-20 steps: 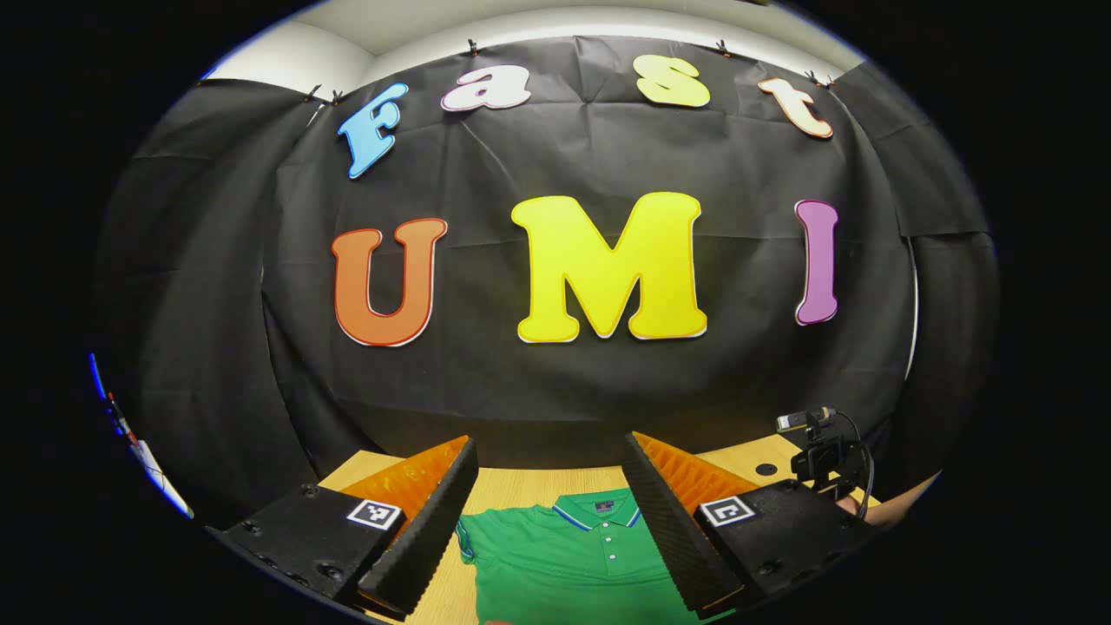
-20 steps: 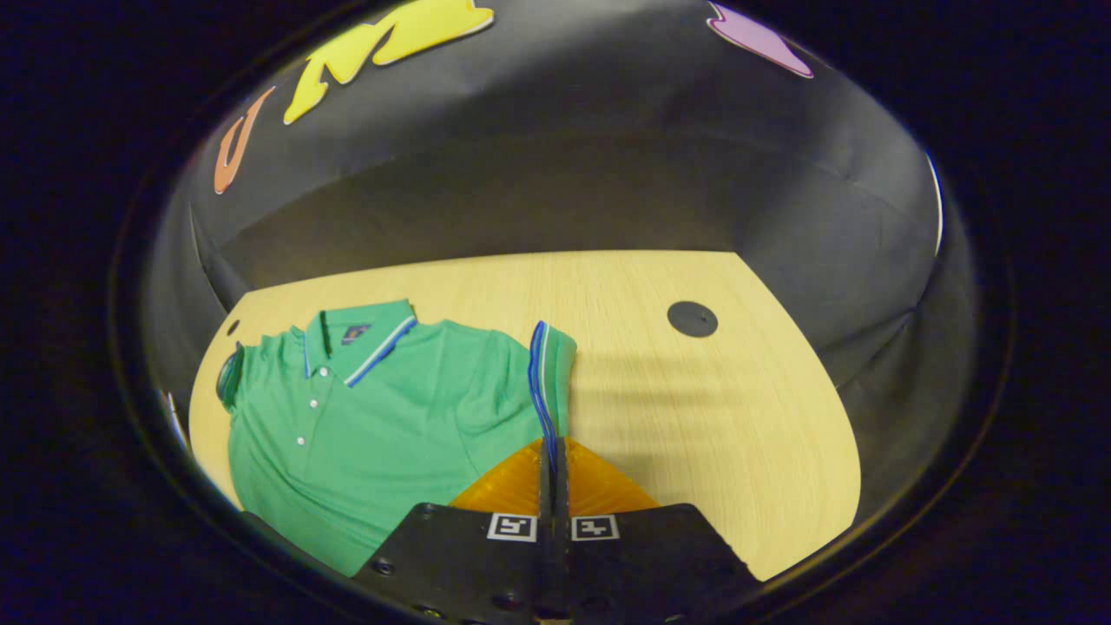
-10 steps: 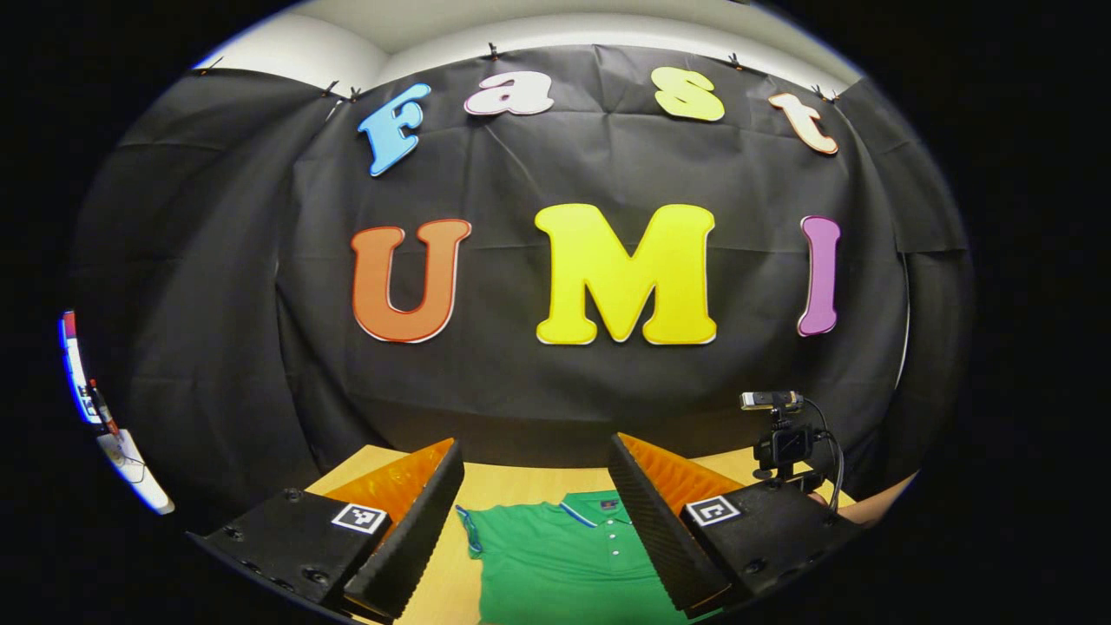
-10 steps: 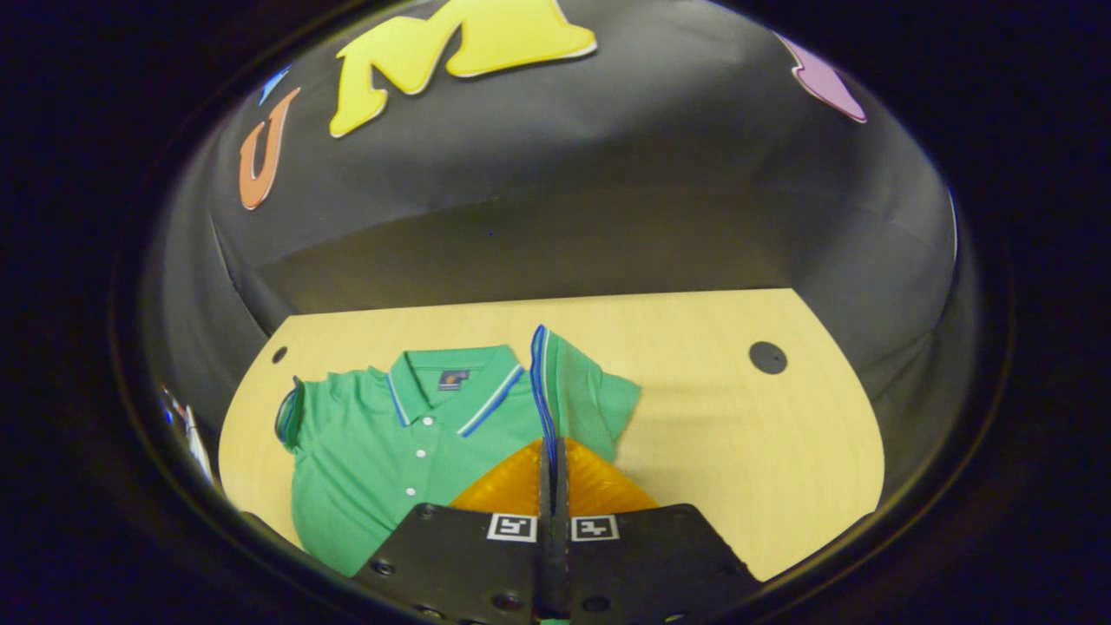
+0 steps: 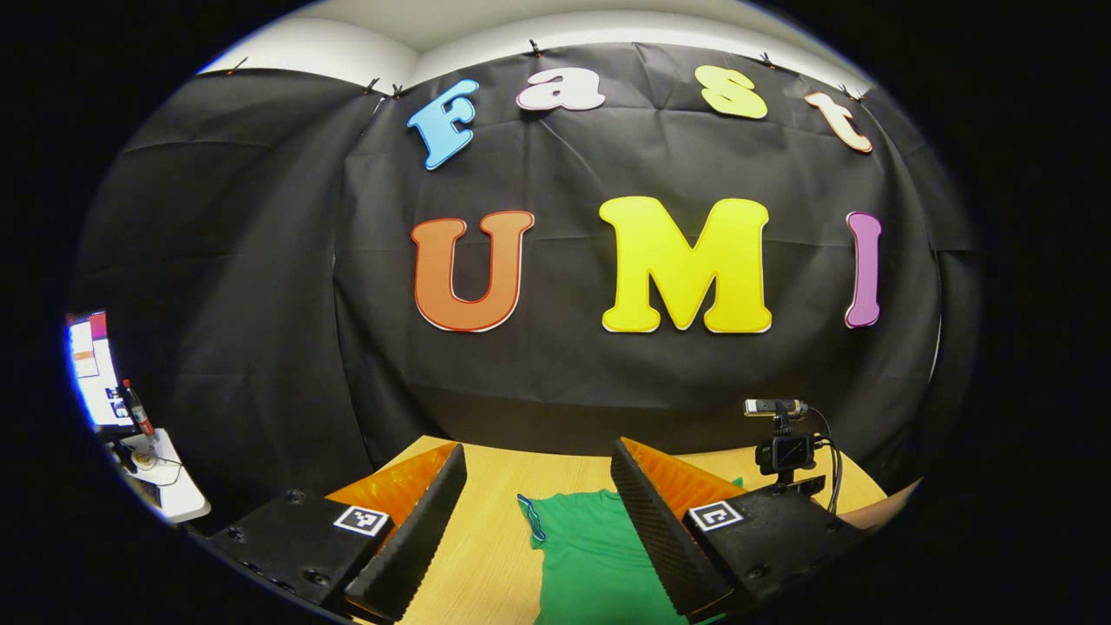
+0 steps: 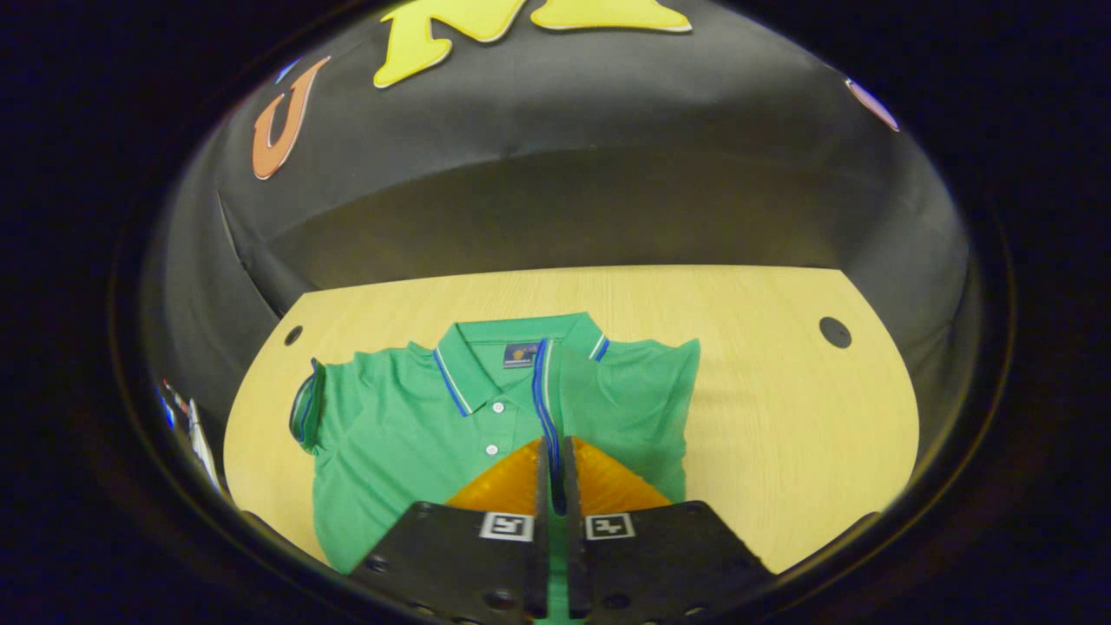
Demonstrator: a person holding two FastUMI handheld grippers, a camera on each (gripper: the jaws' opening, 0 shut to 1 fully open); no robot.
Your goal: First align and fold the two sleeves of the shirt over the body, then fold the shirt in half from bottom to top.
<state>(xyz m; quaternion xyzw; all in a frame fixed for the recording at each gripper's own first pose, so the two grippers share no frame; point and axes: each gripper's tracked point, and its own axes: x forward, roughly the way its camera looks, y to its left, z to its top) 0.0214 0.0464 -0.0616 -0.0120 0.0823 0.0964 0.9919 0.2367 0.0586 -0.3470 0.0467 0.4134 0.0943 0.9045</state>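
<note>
While the right gripper (image 6: 555,473) stands pinched on one sleeve cuff (image 6: 543,382), held over the shirt (image 6: 408,434) on the tabletop (image 6: 781,417), the other sleeve (image 6: 305,408) lies unfolded — left gripper (image 5: 534,529) wide open, empty. Bottom-to-top fold not yet done.

A light wooden table (image 6: 781,434) with a rounded outline stands before the black cloth wall (image 5: 260,286). Two round dark holes are set into its top, one near the far left corner (image 6: 293,335) and one near the far right (image 6: 835,332). In the left gripper view a small camera on a stand (image 5: 784,444), with cables hanging from it, rises at the right. At the far left, past the cloth, a lit screen (image 5: 87,369) stands above a white surface (image 5: 169,486) carrying small items, too small to tell.
</note>
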